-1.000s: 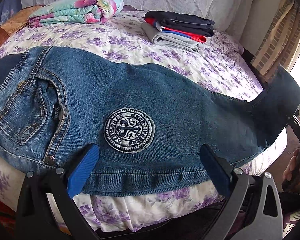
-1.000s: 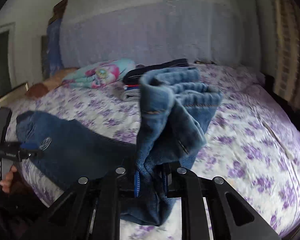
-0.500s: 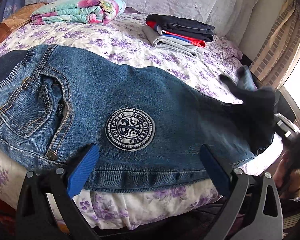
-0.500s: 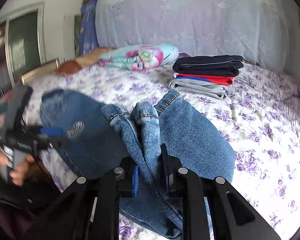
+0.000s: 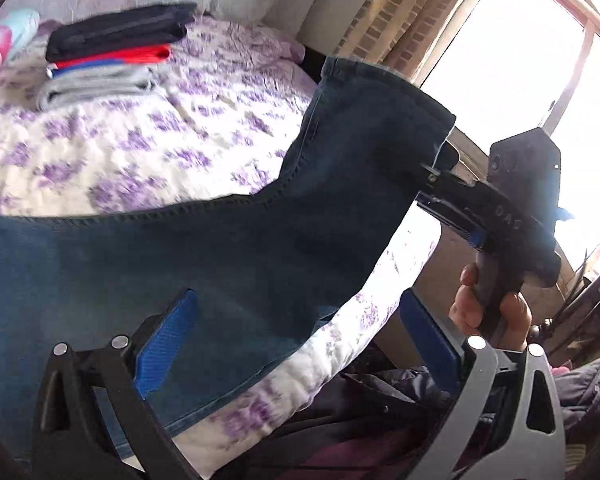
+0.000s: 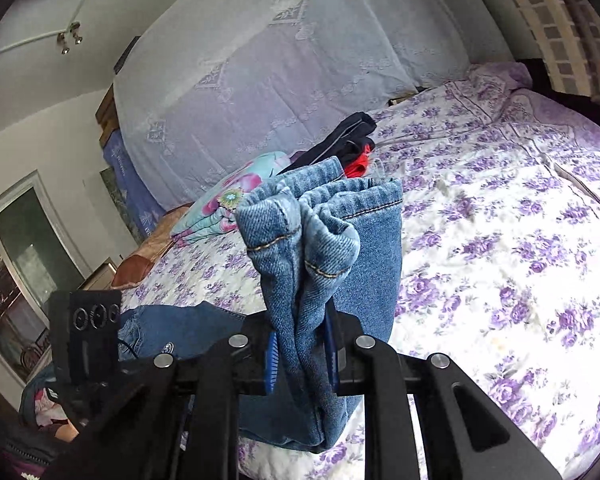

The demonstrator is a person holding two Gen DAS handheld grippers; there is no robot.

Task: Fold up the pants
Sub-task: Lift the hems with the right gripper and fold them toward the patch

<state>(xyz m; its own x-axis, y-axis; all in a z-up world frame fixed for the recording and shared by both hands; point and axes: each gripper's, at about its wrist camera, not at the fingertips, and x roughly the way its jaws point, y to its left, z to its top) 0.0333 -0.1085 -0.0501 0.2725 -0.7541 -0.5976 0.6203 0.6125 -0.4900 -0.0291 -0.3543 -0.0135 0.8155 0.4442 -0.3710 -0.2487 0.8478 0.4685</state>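
Blue jeans (image 5: 204, 256) lie across the near edge of the bed. Their leg ends are lifted up at the right. My left gripper (image 5: 296, 344) is open and empty, hovering just over the leg part near the bed edge. My right gripper (image 6: 300, 352) is shut on the bunched leg hems of the jeans (image 6: 320, 240) and holds them up above the bed. The right gripper also shows in the left wrist view (image 5: 496, 208), with the denim hanging from it. The waist end of the jeans (image 6: 168, 328) lies at the left of the right wrist view.
The bed has a purple-flowered sheet (image 6: 500, 220). A stack of folded clothes (image 5: 112, 48) lies at the far side, with a rolled floral blanket (image 6: 228, 208) beside it. A bright window (image 5: 520, 60) and a curtain stand at the right. Dark clothing lies below the bed edge (image 5: 380, 408).
The left gripper has swung right, from the waist and patch to the leg part. The right gripper has lifted the leg hems higher and tilted up.
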